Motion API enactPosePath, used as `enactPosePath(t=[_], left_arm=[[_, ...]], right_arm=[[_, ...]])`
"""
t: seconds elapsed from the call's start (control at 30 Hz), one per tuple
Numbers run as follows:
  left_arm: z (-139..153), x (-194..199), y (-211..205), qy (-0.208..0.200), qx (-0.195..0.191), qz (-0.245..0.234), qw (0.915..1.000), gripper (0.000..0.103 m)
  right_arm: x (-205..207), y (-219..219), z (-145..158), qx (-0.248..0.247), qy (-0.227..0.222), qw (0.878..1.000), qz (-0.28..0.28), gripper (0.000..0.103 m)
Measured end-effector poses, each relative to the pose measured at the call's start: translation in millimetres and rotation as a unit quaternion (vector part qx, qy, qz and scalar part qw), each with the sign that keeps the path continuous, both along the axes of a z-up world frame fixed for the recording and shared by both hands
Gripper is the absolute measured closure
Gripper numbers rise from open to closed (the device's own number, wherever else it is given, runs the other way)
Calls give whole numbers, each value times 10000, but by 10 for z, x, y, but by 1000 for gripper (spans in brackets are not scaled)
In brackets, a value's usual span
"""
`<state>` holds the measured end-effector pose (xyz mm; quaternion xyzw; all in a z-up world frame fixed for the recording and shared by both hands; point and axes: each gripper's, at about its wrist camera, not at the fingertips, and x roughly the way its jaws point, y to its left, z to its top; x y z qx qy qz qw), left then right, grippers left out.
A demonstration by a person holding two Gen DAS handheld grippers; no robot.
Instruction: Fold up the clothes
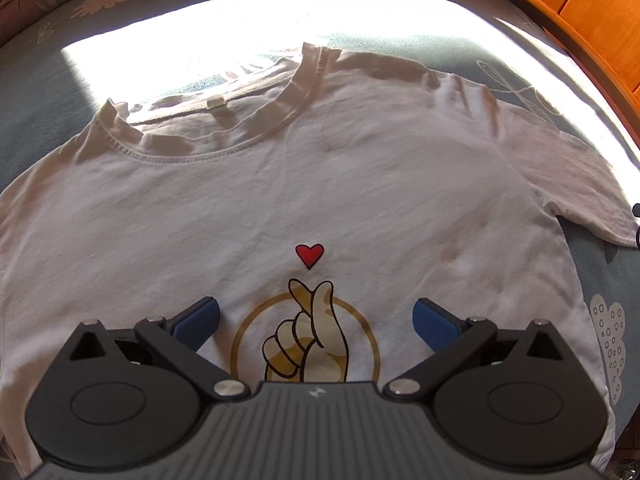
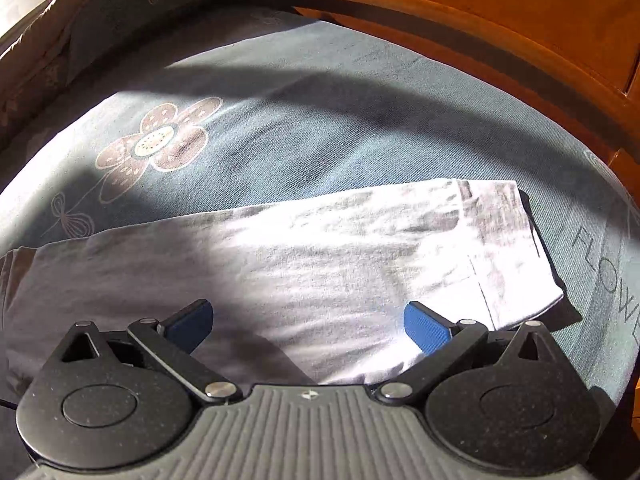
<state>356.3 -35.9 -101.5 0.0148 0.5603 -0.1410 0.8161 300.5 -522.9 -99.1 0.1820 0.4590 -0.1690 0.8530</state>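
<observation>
Left wrist view alone showed the T-shirt's (image 1: pixel 280 184) collar at 12 o'clock and heart print; the left gripper (image 1: pixel 316 322) hung wide open, empty. Right wrist view showed its sleeve (image 2: pixel 508 248) at 2 o'clock on the bedspread (image 2: pixel 300 100); the right gripper (image 2: pixel 308 322) gaped, empty.

A white T-shirt (image 1: pixel 304 184) lies spread flat on a blue-grey bedsheet (image 1: pixel 36 88) with pale flower prints, its collar (image 1: pixel 224 120) at the far side. A small red heart (image 1: pixel 309 255) sits above a finger-heart hand drawing (image 1: pixel 308 336) inside a gold ring. The left gripper (image 1: pixel 316 320) hangs over this print, its blue pads (image 1: pixel 198 324) wide apart, holding nothing. An orange wooden frame (image 1: pixel 592 12) runs along the far right.
</observation>
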Motion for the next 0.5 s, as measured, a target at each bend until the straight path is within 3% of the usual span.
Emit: enactPosePath(t=[0.13,0.23,0.5], left_arm=[[-5,33,-55,-14,-167,34,9999,1],[-16,63,-102,26,-232,40,9997,1],[-45,96,-221,45,-17,-128,9999,1]], right_arm=[[-348,-239,179,432,-347,9970,-544,0],[-533,-412,180,1043,-682,9873,-984,0],[-760,-776,-135,2495,-1507,9386,-1844,0]])
